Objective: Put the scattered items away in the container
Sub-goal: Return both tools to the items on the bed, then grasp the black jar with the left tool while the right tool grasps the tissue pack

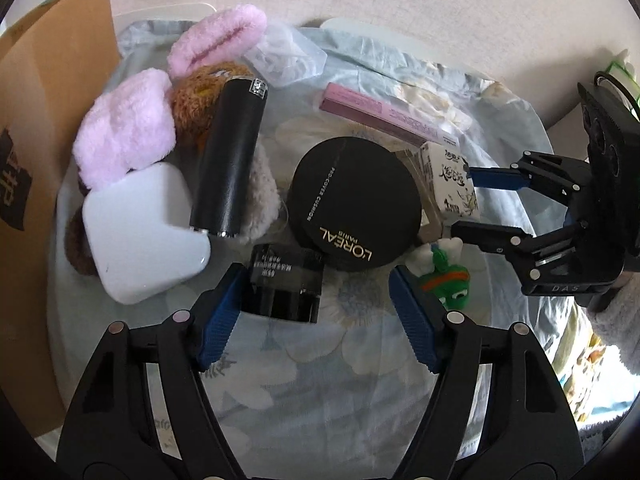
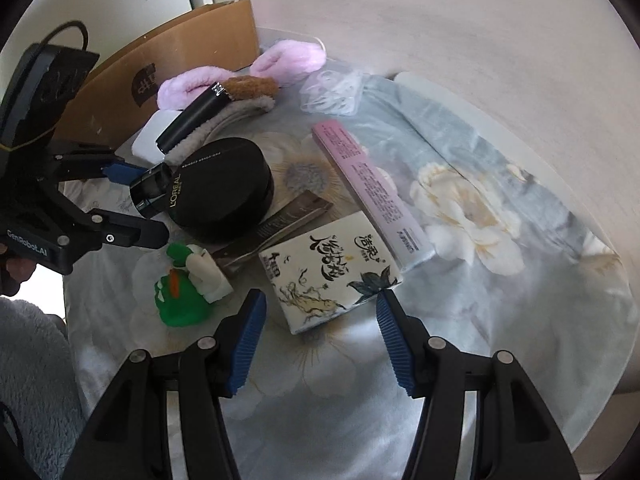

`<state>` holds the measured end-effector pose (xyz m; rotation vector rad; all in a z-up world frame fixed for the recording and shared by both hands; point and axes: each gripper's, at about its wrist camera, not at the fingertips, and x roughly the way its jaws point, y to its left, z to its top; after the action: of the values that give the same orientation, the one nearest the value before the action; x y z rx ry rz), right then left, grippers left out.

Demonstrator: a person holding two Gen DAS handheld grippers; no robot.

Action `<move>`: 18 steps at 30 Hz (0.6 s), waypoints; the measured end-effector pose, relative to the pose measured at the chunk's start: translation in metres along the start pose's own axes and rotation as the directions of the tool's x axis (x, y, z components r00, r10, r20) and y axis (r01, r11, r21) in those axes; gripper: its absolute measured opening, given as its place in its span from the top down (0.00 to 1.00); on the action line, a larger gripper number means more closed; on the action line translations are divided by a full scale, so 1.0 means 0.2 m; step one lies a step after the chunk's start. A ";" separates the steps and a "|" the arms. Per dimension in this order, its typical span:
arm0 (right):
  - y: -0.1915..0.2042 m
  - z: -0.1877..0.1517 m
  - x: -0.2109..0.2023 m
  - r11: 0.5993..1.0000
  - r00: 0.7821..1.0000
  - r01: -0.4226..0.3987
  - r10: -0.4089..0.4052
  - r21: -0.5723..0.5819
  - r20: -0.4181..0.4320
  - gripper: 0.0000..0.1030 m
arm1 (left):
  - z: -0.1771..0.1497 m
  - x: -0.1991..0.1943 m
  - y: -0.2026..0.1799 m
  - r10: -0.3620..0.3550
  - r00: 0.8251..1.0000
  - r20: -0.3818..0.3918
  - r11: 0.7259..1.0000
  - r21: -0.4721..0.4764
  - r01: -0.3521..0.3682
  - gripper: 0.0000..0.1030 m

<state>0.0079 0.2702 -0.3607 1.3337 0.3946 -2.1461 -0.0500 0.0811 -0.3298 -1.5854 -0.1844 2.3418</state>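
My left gripper (image 1: pixel 316 304) is open, its left pad beside a small black jar (image 1: pixel 286 286); it also shows in the right wrist view (image 2: pixel 140 204). My right gripper (image 2: pixel 320 332) is open, just short of a white tissue pack (image 2: pixel 328 272), which also shows in the left wrist view (image 1: pixel 452 184). Scattered on the floral cloth: a black L'Oreal compact (image 1: pixel 354 204), a black tube (image 1: pixel 230 160), a white charger (image 1: pixel 140 236), pink headbands (image 1: pixel 128 128), a pink box (image 2: pixel 372 192), a green frog toy (image 2: pixel 184 292).
A cardboard box (image 2: pixel 168 68) stands at the back left. A clear bag of white rings (image 2: pixel 332 92) lies at the back. A brown slim packet (image 2: pixel 280 228) lies under the compact. The table edge (image 2: pixel 560 140) curves on the right.
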 end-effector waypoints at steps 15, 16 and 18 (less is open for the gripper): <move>0.02 0.11 0.10 0.999 1.000 0.024 -0.024 -0.032 -0.008 0.42 | 0.02 0.02 -0.02 0.022 1.000 -0.019 0.999 0.034 -0.021 0.32; 0.03 0.12 0.10 0.999 1.000 0.018 -0.018 -0.031 -0.001 0.42 | 0.02 0.02 -0.03 0.020 1.000 -0.019 0.999 0.033 -0.019 0.32; 0.04 0.13 0.12 0.999 1.000 0.027 -0.027 -0.040 -0.001 0.42 | 0.02 0.02 -0.02 0.015 1.000 -0.020 0.999 0.036 -0.015 0.32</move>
<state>-0.0137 0.2422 -0.3692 1.3150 0.4563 -2.1477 -0.0541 0.0871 -0.3301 -1.5990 -0.1260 2.3260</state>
